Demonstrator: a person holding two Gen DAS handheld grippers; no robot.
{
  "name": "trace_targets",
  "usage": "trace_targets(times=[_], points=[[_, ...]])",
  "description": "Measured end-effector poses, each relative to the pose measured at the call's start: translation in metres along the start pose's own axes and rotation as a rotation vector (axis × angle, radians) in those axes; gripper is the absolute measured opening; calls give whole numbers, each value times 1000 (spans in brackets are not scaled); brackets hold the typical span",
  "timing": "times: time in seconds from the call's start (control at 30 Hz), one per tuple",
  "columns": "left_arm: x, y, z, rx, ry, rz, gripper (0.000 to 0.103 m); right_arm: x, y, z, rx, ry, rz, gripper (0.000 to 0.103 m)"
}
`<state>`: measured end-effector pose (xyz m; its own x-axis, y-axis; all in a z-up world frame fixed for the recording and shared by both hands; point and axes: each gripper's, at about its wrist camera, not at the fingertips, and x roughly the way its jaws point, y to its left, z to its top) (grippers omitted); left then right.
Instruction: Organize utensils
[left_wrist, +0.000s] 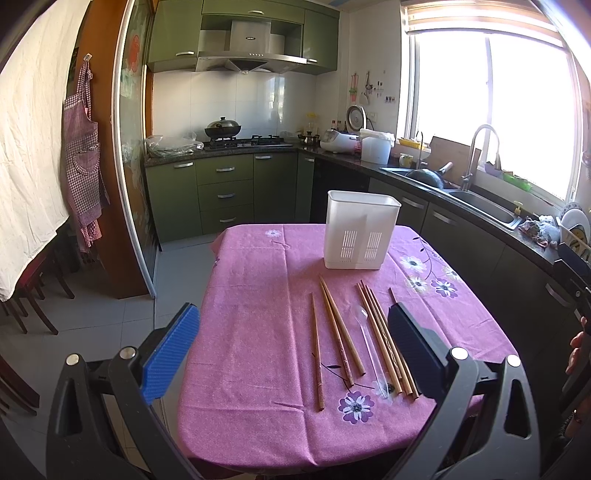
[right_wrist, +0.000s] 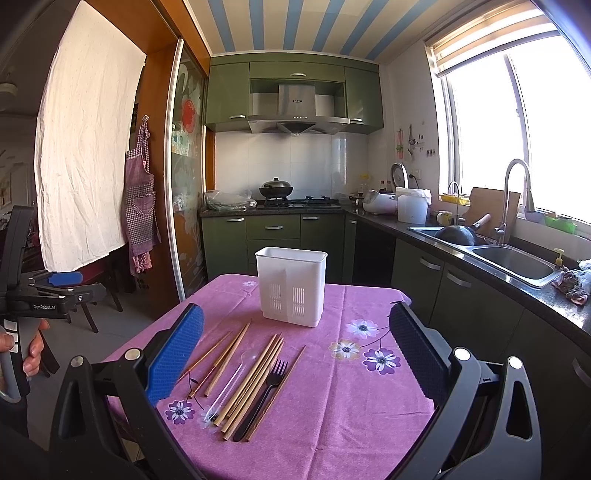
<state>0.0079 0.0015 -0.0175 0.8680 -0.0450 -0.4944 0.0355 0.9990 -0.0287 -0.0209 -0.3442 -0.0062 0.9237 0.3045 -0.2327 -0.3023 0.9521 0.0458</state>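
Note:
A white slotted utensil holder (left_wrist: 360, 232) (right_wrist: 291, 286) stands upright on the far half of the pink floral tablecloth (left_wrist: 255, 288) (right_wrist: 343, 413). In front of it lie several wooden chopsticks (left_wrist: 340, 332) (right_wrist: 255, 376), a clear plastic spoon (left_wrist: 367, 339) (right_wrist: 232, 384) and a black plastic fork (right_wrist: 266, 395), all lengthwise. My left gripper (left_wrist: 293, 308) hovers open above the table's near edge, over the chopsticks, holding nothing. My right gripper (right_wrist: 295, 308) is also open and empty, above the utensil row. In the right wrist view the left gripper (right_wrist: 55, 284) shows at the far left, held by a hand (right_wrist: 35, 347).
A dark counter with a double sink (right_wrist: 513, 260), a tall tap and a wok (right_wrist: 456, 234) runs along the right. Green cabinets and a stove (left_wrist: 243, 142) stand behind the table. Chairs (left_wrist: 33, 295) and a hanging apron (left_wrist: 81, 162) are at the left over grey floor tiles.

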Motion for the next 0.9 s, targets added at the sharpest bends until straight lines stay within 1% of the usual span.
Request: trace_targets(times=[0.47, 0.63, 0.73, 0.83, 0.9], points=[[0, 1, 1, -1, 2, -1, 97, 4, -1, -1, 0, 10, 1, 99], [7, 0, -3, 4, 18, 10, 97, 11, -5, -2, 9, 36, -11, 99], [22, -2, -2, 14, 56, 1, 97, 21, -13, -2, 43, 79, 8, 99], [45, -3, 3, 1, 125, -32, 97, 39, -25, -2, 95, 157, 37, 99], [63, -8, 7, 16, 178, -29, 97, 57, -33, -2, 118, 229, 30, 99]])
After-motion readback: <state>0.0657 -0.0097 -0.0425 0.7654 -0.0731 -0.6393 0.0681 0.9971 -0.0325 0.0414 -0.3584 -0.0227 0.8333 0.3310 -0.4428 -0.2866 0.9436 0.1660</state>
